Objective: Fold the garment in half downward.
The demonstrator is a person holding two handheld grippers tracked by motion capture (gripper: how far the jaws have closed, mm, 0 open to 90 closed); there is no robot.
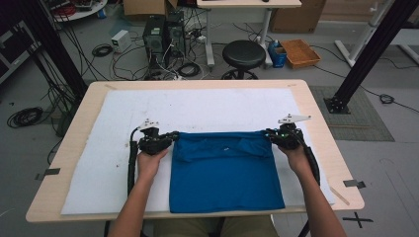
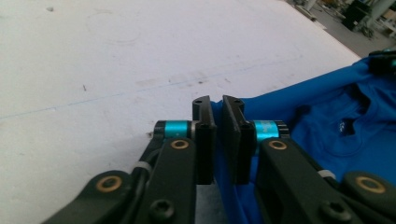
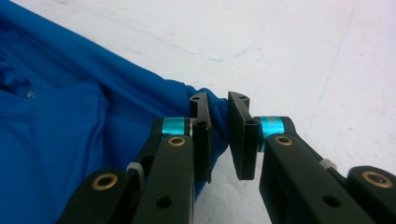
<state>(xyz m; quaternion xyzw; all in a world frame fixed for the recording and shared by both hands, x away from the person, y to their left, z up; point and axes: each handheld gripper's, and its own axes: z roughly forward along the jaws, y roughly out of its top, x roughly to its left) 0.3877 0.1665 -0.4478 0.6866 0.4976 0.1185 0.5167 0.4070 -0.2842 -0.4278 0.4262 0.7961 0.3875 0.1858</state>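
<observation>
Blue T-shirt lies on the white mat toward the near edge of the worktop, its lower hem reaching that near edge and its collar side turned inward, so it already forms a rough rectangle with both long sides tucked in. The left gripper pinches the shirt's far left corner and the right gripper its far right corner; in each gripper view the jaws are nearly together with a bunch of blue cloth clamped between them. The far edge looks taut between the two corners. As I judge it, the sleeve folds are done and the crosswise fold, bringing the far edge toward the near hem, is only beginning; smoothing and a final fold remain.
</observation>
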